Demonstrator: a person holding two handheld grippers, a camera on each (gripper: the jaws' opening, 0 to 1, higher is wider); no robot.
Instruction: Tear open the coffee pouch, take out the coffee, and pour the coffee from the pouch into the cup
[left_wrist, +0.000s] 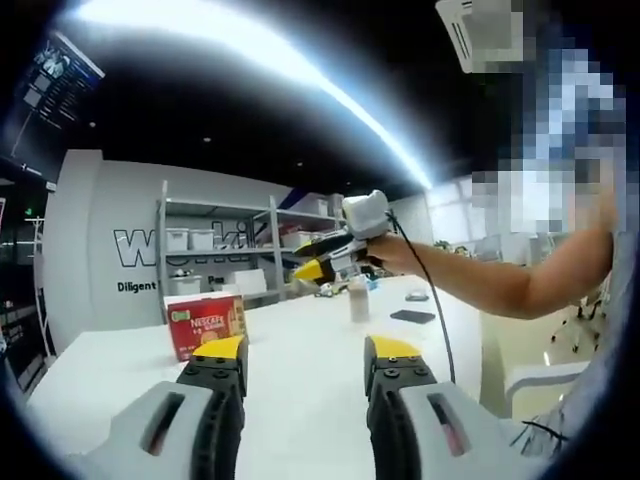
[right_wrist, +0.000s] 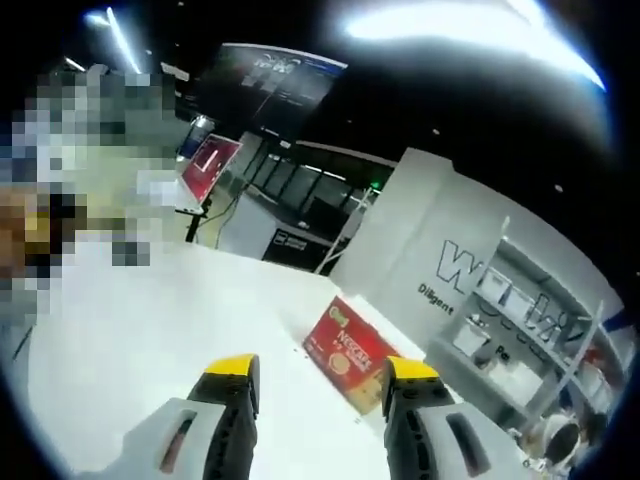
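- Left gripper view: my left gripper (left_wrist: 305, 362) hangs over the white table (left_wrist: 300, 330), jaws spread, nothing btwn them.
- One red Nescafe box (left_wrist: 207, 324) stands on the table, far-left of my left jaws, just past the left tip. Long side runs left-right across the view, printed face toward me.
- My right gripper (left_wrist: 312, 268) shows farther off, up and right of the box, held in a hand (left_wrist: 400, 255) above the table. Tips look close together but too small to be sure; can't tell if anything's pinched.
- One pale bottle-like thing (left_wrist: 358, 298) stands far-centre; one dark flat item (left_wrist: 412, 316) lies right of it. No cup I can pick out, no loose pouch seen; I take it the pouches are inside the box.
- Right gripper view: right gripper (right_wrist: 320, 375), jaws spread and empty here.
- Same one box (right_wrist: 352, 354) sits btwn the two tips and just beyond, closer to the right one, long axis slanting from upper left to lower right in the view.
- Shelving w/ white bins (right_wrist: 520, 350) stands far right.
- Judgement: both grippers are near the box; left looks closer. Next move hinges on reaching fwd to the box; task hardly begun.
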